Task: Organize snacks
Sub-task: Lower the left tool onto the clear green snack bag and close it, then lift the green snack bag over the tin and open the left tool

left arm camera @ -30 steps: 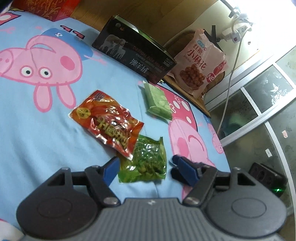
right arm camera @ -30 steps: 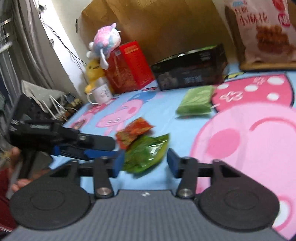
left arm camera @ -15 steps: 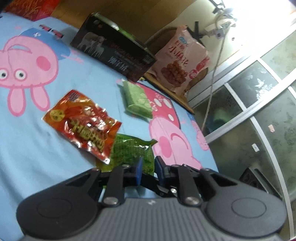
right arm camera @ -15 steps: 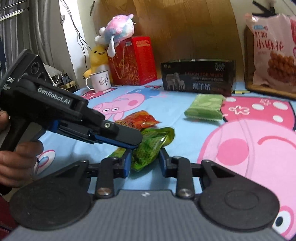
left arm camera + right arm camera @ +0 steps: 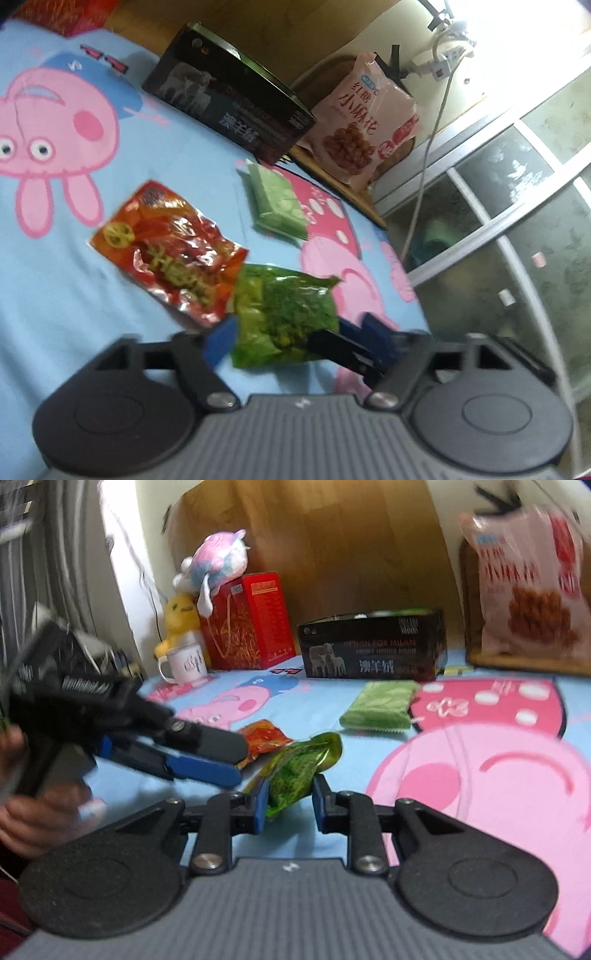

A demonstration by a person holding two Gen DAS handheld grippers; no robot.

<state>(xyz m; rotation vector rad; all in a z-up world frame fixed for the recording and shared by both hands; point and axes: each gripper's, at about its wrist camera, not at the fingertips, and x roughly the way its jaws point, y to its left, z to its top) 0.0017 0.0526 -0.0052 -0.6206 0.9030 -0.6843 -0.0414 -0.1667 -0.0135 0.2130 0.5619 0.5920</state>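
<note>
Peppa sheet (image 5: pixel 55 295) – wood headboard (image 5: pixel 351 554)

Left tool (image 5: pixel 284 339) spread wide; green snack packet (image 5: pixel 284 317) between its fingers.

Lay spread with a blue cartoon-pig sheet (image 5: pixel 55 295), pink figures printed across it. Backed by a wooden headboard (image 5: pixel 351 546) along the far edge. Beside that, a pale wall (image 5: pixel 147 524) and grey curtains (image 5: pixel 55 554) at the left, washed by daylight. At the sheet's far right corner, framed patterned-glass panels (image 5: pixel 517 206), glare pouring in above them. Hung against the bright wall, a white power strip (image 5: pixel 443 62) with its cable (image 5: pixel 428 147) trailing down.
</note>
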